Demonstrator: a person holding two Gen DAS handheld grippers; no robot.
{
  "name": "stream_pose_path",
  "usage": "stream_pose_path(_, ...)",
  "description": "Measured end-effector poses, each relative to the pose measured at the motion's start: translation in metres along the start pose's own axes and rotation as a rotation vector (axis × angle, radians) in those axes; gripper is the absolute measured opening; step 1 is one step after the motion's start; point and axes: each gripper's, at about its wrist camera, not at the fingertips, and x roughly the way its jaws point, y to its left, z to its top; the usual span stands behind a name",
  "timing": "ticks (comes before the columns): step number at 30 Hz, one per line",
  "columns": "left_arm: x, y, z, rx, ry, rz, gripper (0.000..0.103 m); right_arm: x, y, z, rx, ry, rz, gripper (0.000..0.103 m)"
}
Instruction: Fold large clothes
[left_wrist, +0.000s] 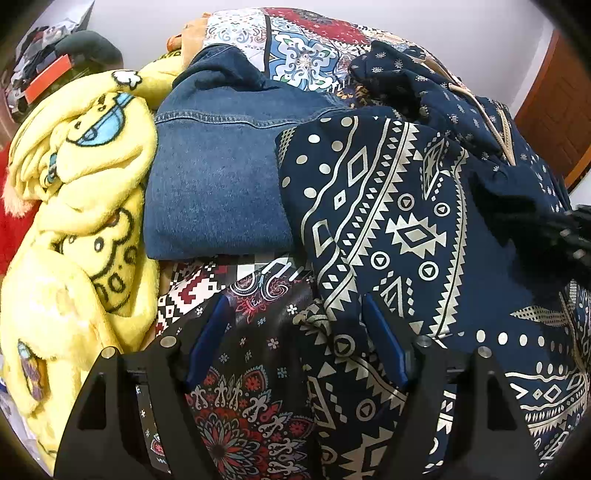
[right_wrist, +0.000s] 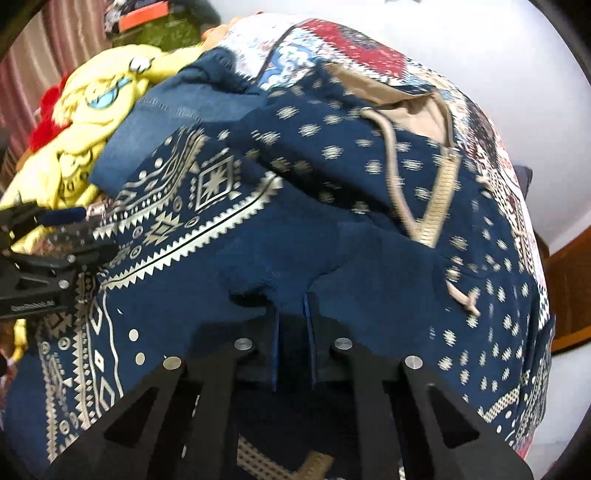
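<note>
Fingers of the right gripper (right_wrist: 293, 314) stand nearly together, their blue pads pinched on a raised fold of the navy garment (right_wrist: 258, 258), so this gripper has hold of the cloth. Fingers of the left gripper (left_wrist: 295, 339) stand well apart, with the garment's edge (left_wrist: 388, 221) and the patterned bedspread (left_wrist: 240, 406) lying between them; whether the pads press on anything cannot be told from either view. Largest item noted: the bedspread, a patchwork of red, white and blue floral and geometric panels, covers the bed beneath everything and shows again at the far end (right_wrist: 332, 33). Next in size, the navy garment, printed with cream triangles, dots and diamonds, lies crumpled across the near and right part of the bed; its upper portion carries a small scattered motif, and a tan lining with a tan drawstring (right_wrist: 391, 158) is exposed there. A yellow fleece blanket (left_wrist: 74, 221) with cartoon faces is bunched along the left side. Folded denim (left_wrist: 214, 177) rests between the blanket and the navy garment, touching both. A red item (left_wrist: 11, 229) shows at the far left edge behind the blanket. In the right wrist view the left gripper appears at the left margin (right_wrist: 48, 254), just beside the garment's border.
</note>
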Motion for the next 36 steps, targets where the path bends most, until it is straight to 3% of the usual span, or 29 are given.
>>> stream_pose_path(9, -0.001, -0.01, 0.002, 0.025, 0.002, 0.064, 0.074, -0.071, -0.068, -0.024, 0.21, -0.144, -0.057, 0.01)
stream_pose_path(12, 0.0, -0.011, 0.002, 0.022, 0.009, 0.076, 0.074, -0.088, -0.099, -0.049, 0.299, -0.158, -0.079, 0.01)
stream_pose_path(19, 0.0, -0.013, 0.004, 0.016, 0.024, 0.105, 0.074, -0.076, -0.138, -0.099, 0.423, -0.087, -0.068, 0.01)
stream_pose_path(23, 0.002, -0.014, 0.006, 0.024, 0.031, 0.139, 0.08, -0.06, -0.147, -0.123, 0.451, -0.023, -0.044, 0.01)
stream_pose_path(30, -0.004, -0.019, 0.017, 0.056, 0.07, 0.173, 0.08, -0.069, -0.17, -0.142, 0.516, 0.004, -0.03, 0.016)
stream_pose_path(32, -0.012, -0.025, 0.021, 0.078, 0.063, 0.175, 0.08, -0.078, -0.183, -0.145, 0.538, -0.009, -0.018, 0.022)
stream_pose_path(34, -0.026, -0.032, 0.028, 0.089, 0.036, 0.152, 0.08, -0.09, -0.195, -0.149, 0.561, -0.031, -0.014, 0.041)
stream_pose_path(36, -0.042, -0.04, 0.04, 0.092, -0.008, 0.116, 0.08, -0.106, -0.211, -0.153, 0.589, -0.079, -0.037, 0.053)
